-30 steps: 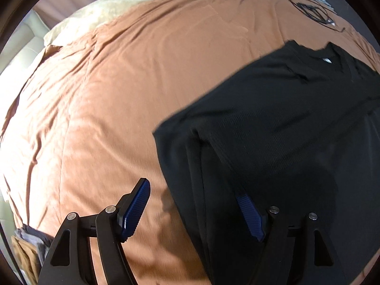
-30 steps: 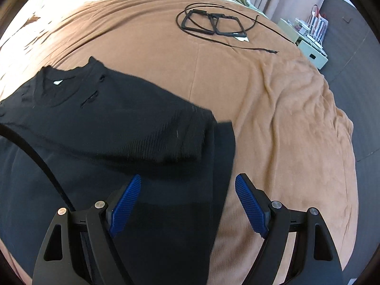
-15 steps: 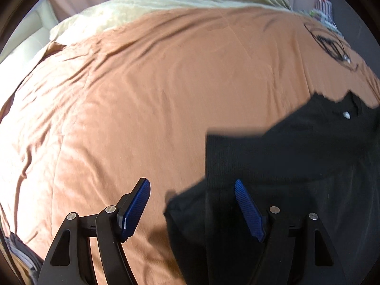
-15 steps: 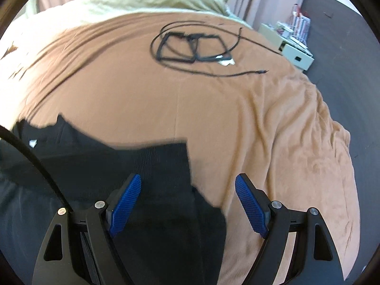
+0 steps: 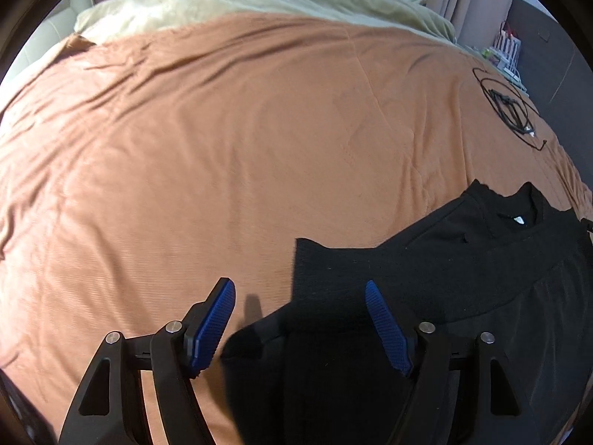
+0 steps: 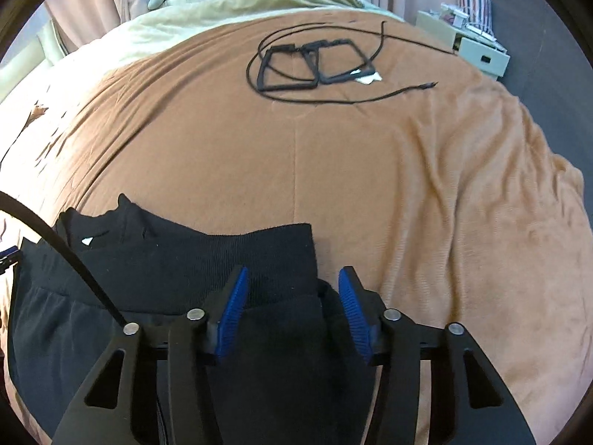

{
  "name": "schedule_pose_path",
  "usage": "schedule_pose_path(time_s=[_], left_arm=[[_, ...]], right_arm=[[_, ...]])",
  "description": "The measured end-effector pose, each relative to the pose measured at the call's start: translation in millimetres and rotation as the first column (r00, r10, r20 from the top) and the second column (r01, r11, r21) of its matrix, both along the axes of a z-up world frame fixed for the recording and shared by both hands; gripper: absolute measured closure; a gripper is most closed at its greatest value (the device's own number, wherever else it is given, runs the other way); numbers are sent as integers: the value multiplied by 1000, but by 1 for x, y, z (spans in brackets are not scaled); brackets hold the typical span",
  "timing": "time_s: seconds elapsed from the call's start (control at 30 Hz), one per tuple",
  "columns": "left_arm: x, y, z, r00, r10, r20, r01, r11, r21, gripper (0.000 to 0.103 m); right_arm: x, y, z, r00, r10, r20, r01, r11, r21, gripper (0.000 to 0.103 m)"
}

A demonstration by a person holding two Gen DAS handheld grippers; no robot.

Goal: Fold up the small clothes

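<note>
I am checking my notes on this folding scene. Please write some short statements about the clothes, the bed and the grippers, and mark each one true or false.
1. The black garment lies on a brown blanket. True.
2. The left gripper is fully shut. False: its pads stand apart.
3. The garment's neck label is white. True.
4. The black cable lies on the garment. False: it lies apart, farther up the blanket.
5. Cloth is between the right gripper pads. True; its jaws have just been closing.

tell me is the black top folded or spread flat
Partly folded: the black top has its ribbed band doubled up toward the collar.
</note>
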State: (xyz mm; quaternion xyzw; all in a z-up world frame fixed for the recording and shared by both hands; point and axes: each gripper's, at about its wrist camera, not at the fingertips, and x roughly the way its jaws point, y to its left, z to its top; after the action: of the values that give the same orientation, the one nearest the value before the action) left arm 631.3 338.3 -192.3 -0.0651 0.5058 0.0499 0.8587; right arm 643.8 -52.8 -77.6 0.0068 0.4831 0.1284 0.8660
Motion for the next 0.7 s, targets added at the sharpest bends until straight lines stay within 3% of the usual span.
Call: schedule_pose_path(time_s=[0.03, 0.1, 0.13, 0.2, 0.27, 0.53, 0.7], left_arm=[[3, -1, -4, 1000, -4, -9, 4, 1000, -5, 40], [-1, -3, -12, 1000, -13, -20, 12, 999, -42, 71], [-2, -3, -12, 1000, -19, -15, 18, 998, -63, 76], [-4, -6, -6, 1000, -21, 15, 21, 1000, -22, 95], [-10, -5, 1, 999, -23, 46, 24, 1000, -20, 97], [-30, 3, 30, 991, 6, 130, -5, 1000, -4, 99], [-26, 8, 24, 992, 17, 122, -18, 1000, 1, 99]], right_arm=[[4, -1, -1, 1000, 2, -7, -2, 1000, 7, 63], [10, -3, -7, 1000, -2, -14, 3, 1000, 19, 74], [11, -2, -6, 1000, -8, -5, 8, 1000, 16, 79], [9, -1, 2, 1000, -7, 9, 7, 1000, 19, 93], [5, 1, 9, 1000, -4, 29, 3, 1000, 29, 102], [-21, 6, 38, 992, 10, 127, -14, 999, 31, 103], [-18, 10, 32, 989, -5, 147, 6, 1000, -3, 103]])
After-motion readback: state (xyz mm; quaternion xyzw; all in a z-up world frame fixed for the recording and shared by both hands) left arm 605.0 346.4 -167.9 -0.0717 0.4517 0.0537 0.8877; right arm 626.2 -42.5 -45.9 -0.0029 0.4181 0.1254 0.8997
